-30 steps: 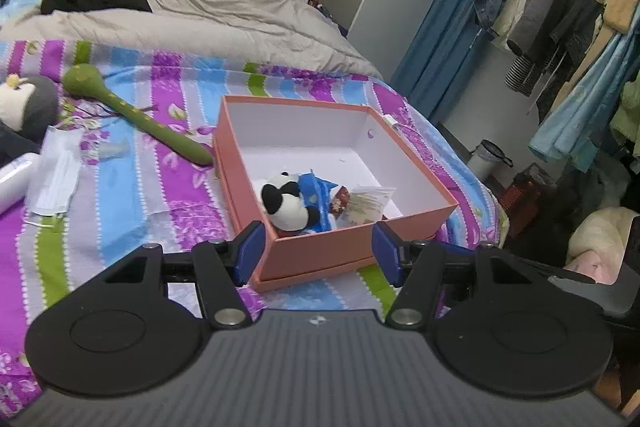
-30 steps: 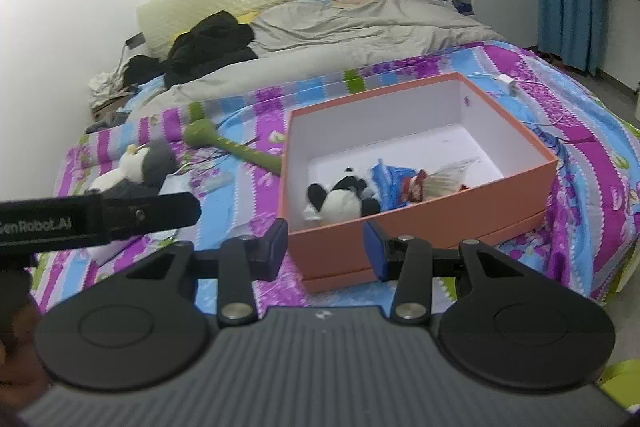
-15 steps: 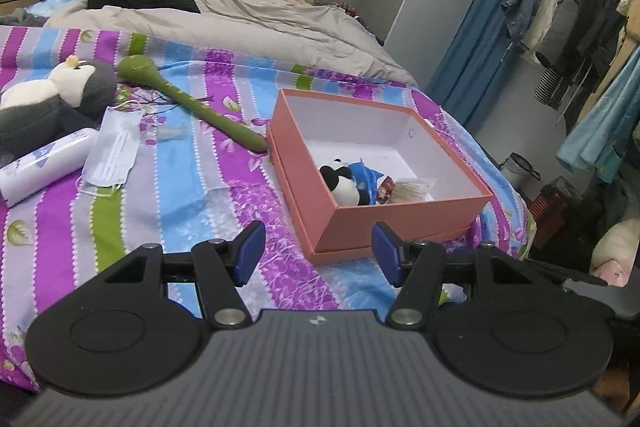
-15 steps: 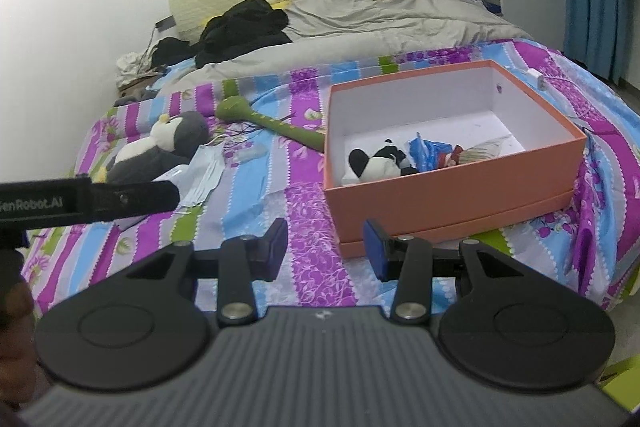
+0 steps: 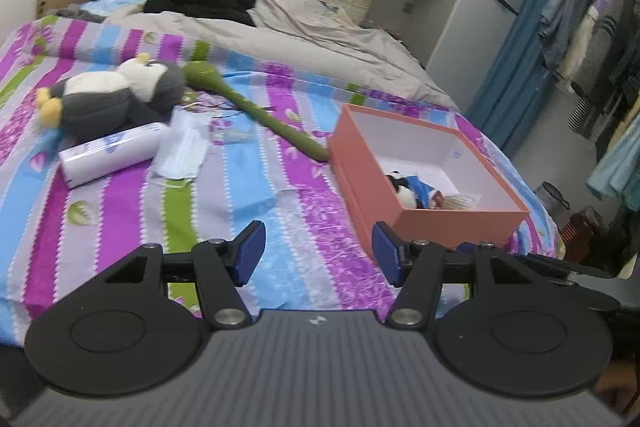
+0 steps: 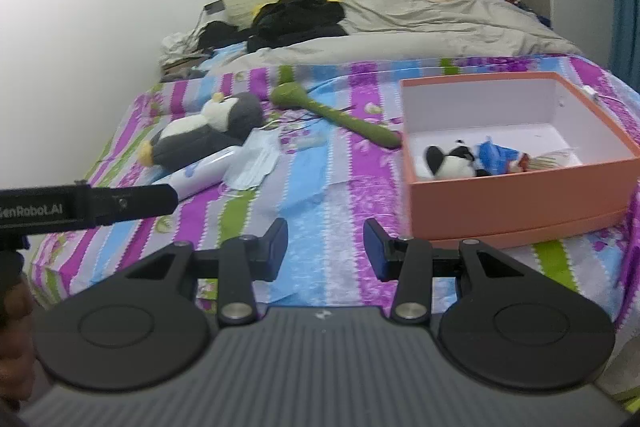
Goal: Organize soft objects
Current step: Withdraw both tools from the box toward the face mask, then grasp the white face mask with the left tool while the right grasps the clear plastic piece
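Over the striped bedspread (image 5: 120, 211) my left claw (image 5: 318, 247) and right claw (image 6: 325, 249) are hovering with jaws parted and empty; the penguin plush (image 5: 116, 95) is lying at ten o'clock; the orange box (image 5: 448, 219) is sitting at two o'clock, holding the panda plush (image 6: 448, 161).

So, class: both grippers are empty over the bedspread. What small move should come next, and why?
Probably carry the left gripper toward the penguin plush. Both it and the right gripper are open and hold nothing, the panda toy already lies in the orange box, and the penguin lies outside it on the bedspread.
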A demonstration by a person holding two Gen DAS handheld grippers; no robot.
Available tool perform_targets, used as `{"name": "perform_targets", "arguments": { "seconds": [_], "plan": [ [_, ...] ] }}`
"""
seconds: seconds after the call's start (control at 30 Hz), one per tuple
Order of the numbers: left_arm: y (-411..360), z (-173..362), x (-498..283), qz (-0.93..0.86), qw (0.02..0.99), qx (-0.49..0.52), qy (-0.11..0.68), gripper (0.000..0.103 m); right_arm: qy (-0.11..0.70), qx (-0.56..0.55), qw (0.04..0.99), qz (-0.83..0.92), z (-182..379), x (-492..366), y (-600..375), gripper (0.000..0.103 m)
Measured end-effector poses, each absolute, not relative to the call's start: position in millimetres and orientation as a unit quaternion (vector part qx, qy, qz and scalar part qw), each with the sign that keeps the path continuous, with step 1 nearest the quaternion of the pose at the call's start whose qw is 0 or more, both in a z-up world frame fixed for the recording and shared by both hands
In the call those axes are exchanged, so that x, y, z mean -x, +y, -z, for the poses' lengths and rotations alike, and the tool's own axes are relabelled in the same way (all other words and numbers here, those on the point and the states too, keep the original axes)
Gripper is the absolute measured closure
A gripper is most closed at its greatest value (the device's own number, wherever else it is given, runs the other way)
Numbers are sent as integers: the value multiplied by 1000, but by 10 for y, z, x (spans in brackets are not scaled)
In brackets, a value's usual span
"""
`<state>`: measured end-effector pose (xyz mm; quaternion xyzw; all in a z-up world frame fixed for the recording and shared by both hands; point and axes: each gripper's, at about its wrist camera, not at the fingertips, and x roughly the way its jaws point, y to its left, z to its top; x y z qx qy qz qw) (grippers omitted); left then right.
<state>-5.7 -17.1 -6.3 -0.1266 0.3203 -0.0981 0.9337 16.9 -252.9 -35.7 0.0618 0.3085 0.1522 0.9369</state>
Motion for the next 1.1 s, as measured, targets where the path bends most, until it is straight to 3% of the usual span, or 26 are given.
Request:
{"name": "perform_targets", "arguments": {
  "seconds": [0.47,1.1],
  "plan": [
    [330,355,166,57,933,137,327,38,322,-45,927,-188,558,-174,-2032,58],
    [848,1217,-1079,6,923,145,357,36,351,-28,918,-181,1180,-1032,-1776,58]
  ]
}}
